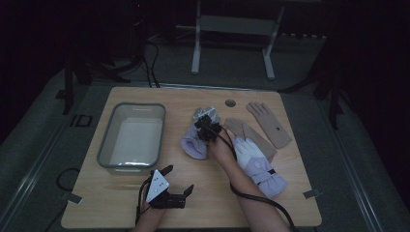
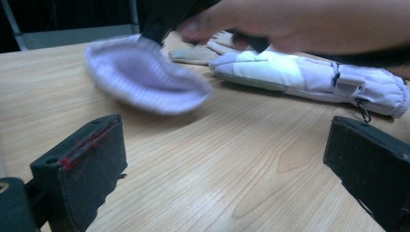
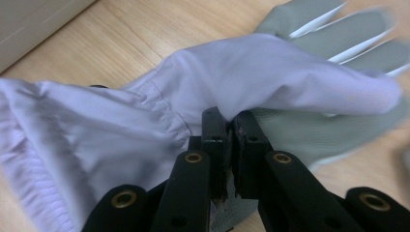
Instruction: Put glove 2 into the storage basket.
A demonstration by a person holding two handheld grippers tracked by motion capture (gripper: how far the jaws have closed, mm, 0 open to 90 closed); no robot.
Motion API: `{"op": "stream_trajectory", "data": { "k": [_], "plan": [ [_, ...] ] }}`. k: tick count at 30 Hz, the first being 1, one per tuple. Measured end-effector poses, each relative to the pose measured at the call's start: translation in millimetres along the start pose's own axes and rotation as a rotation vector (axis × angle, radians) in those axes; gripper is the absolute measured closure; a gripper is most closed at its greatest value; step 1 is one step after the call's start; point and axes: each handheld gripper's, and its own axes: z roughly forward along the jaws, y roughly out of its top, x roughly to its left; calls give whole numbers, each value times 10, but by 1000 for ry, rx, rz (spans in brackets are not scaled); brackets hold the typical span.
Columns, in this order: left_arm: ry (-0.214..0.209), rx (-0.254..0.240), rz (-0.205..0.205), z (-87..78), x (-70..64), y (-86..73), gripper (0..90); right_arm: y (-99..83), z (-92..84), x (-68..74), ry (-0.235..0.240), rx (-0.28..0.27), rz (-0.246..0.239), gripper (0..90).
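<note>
Pinching the lilac glove to lift it

My right gripper (image 3: 231, 130) has its jaws clamped on a fold of the lilac glove (image 3: 203, 92) lying mid-table beside the grey tub (image 1: 131, 136); my left gripper (image 1: 175, 182) waits wide and empty. Next, I judge: raise it cleanly and carry it tubward.

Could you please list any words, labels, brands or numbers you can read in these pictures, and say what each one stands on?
"ID": pale letters on the dark floor left of the table; the dim light makes this reading uncertain.
Small dark mark on the tan glove at the far right: too small to read.
Nothing legible on the lilac glove in the right claw, the white and lilac glove, or the grey tub.
</note>
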Motion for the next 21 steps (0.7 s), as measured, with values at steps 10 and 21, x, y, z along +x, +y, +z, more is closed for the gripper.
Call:
{"op": "stream_trajectory", "data": {
  "k": [10,21],
  "plan": [
    [4,-10,-13,-8,10,-4,16,-225,-557,46,34,-67,-279,854],
    [-3,-7,-7,-4,9,-2,17,-539,-661,105,48,-78,-352,852]
  ]
}}
